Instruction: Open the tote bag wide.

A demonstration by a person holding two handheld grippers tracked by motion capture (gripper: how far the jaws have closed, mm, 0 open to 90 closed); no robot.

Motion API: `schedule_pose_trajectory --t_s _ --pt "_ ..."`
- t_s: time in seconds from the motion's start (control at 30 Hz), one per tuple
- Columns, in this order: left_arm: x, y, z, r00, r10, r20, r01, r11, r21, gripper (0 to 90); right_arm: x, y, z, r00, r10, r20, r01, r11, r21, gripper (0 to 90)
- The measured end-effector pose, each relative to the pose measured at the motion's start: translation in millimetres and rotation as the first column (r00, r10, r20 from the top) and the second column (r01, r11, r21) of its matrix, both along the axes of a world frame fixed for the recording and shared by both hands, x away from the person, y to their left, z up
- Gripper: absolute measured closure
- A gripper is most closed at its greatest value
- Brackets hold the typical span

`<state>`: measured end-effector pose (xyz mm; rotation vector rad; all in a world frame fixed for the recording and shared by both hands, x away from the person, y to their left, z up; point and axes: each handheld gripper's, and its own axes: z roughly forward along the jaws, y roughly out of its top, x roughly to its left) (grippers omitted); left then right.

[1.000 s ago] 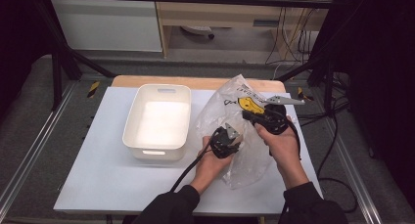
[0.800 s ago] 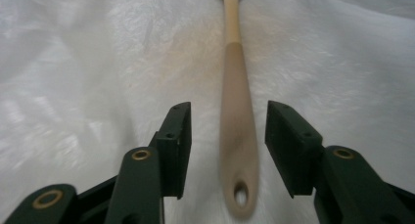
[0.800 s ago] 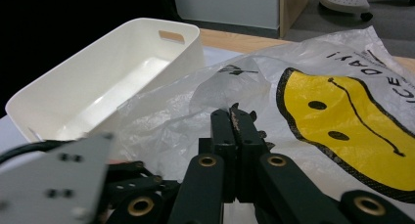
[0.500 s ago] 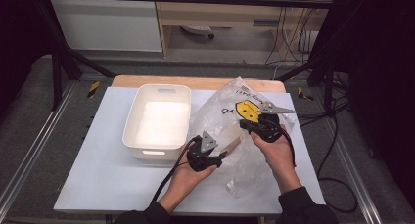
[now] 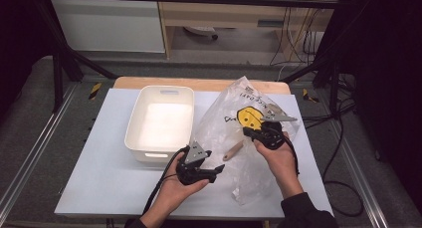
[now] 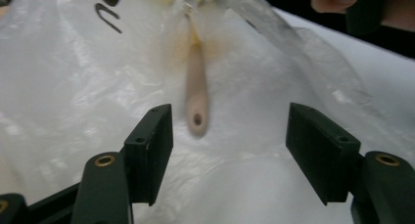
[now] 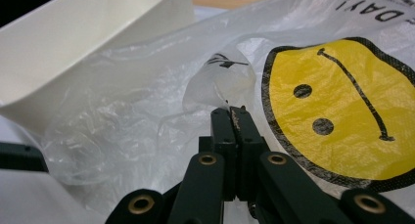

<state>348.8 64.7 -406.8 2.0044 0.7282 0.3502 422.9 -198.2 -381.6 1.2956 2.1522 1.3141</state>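
Note:
A clear plastic bag with a yellow smiley face lies on the white table top, right of the tub. Inside it is a wooden handle with a hole in its end, also seen through the plastic. My right gripper is shut on a fold of the bag's film, its jaws together. My left gripper stands open near the bag's front left; its jaws have just been opening. Nothing sits between them; the handle's end lies just beyond the tips.
A white plastic tub stands at the table's left middle, its wall close behind the bag. The wooden table edge runs along the back. Cables trail off the right side.
My left gripper has drawn back from the bag toward the near left and its jaws have widened. The right gripper sank a little with the bag in its grip.

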Motion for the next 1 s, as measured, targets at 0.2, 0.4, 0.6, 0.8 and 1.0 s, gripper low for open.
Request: schedule_pose_trajectory --t_s 0.2,0.4,0.6,0.8,1.0 --pt "-4.9 4.0 7.0 0.9986 0.048 0.020 -0.048 0.9987 -0.015 21.4 -1.7 -4.8 -15.5 0.9996 -0.014 -0.025 0.013 0.9996 -0.024 90.0" --pt "-10.0 12.3 22.2 0.9982 0.054 0.025 -0.052 0.9968 -0.060 17.4 -2.8 -6.9 -27.6 0.9989 -0.023 -0.041 0.022 0.9994 -0.026 90.0" --pt "-12.4 20.2 34.3 0.9952 0.082 0.054 -0.079 0.9954 -0.055 12.0 -3.3 -6.6 -31.8 0.9994 -0.014 -0.031 0.013 0.9989 -0.044 90.0" --pt "-7.1 39.9 47.9 0.9859 0.151 0.073 -0.144 0.9852 -0.094 10.9 -7.2 -5.7 -32.6 0.9996 -0.011 -0.028 0.010 0.9993 -0.035 90.0" --pt "0.3 64.2 58.6 0.9737 0.206 0.098 -0.196 0.9755 -0.100 10.2 -7.6 -3.1 -30.4 0.9999 -0.002 -0.015 0.001 0.9993 -0.037 90.0"
